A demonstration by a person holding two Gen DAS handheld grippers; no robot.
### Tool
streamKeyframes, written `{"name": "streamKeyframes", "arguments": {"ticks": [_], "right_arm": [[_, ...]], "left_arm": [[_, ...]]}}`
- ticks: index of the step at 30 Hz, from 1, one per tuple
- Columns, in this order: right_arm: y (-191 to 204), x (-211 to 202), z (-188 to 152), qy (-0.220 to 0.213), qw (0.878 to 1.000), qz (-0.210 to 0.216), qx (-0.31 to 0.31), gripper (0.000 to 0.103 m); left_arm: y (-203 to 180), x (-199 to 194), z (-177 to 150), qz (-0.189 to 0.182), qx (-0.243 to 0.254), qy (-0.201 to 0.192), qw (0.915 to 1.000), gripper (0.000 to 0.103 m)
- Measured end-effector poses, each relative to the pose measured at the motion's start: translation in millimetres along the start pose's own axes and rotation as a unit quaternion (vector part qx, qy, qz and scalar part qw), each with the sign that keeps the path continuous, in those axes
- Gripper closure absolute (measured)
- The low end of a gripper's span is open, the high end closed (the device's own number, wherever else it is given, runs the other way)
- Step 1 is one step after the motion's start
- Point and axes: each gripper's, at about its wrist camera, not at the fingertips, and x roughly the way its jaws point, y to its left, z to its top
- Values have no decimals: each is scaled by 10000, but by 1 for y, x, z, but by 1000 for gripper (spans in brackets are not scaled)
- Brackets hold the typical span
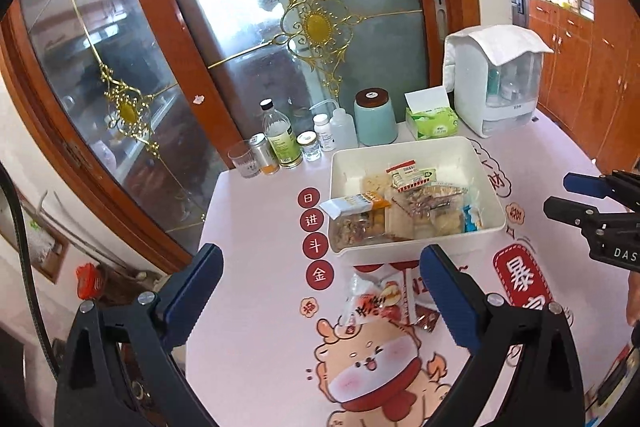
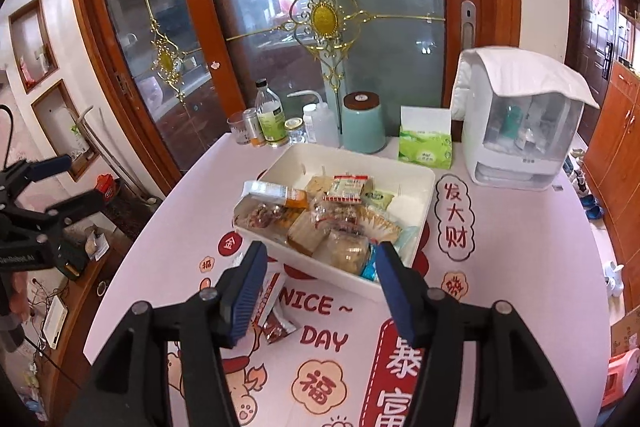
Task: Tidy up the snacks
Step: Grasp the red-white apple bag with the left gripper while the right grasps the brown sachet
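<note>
A white bin (image 1: 400,157) (image 2: 420,239) sits on the pink printed table and holds several wrapped snacks (image 1: 404,207) (image 2: 332,215). A red and white snack packet (image 1: 370,301) (image 2: 270,297) and a small brown packet (image 1: 426,317) (image 2: 278,327) lie on the table in front of the bin. My left gripper (image 1: 320,291) is open and empty, above the loose packets. My right gripper (image 2: 320,291) is open and empty, above the bin's near edge. Each gripper shows at the other view's edge, the right (image 1: 592,203) and the left (image 2: 60,183).
At the table's back stand bottles and jars (image 1: 282,143) (image 2: 272,123), a glass (image 1: 246,159), a teal canister (image 1: 376,117) (image 2: 362,123), a green tissue pack (image 1: 432,121) (image 2: 426,145) and a white appliance (image 1: 496,83) (image 2: 520,123). Glass doors stand behind. The table's left edge drops off.
</note>
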Motion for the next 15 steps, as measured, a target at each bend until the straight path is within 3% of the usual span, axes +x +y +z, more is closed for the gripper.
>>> {"name": "streamKeyframes", "arguments": {"ticks": [4,9,11,15], "right_arm": [[10,12,-12,211,9998,-35,51,46],[25,40,-25,504,9985,-142,155,46],[32,56,-32,643,9973,-210,282,46],[45,89,-50,957,9936,-385,466,46]], "left_arm": [[6,13,-7,-134,308,15,9994,3],[8,48,-17,-633,936,252,9933,3],[6,63,-23,-865,1345,274,9868,3],[-4,98,-44,-1379,2300,288,9629,3]]}}
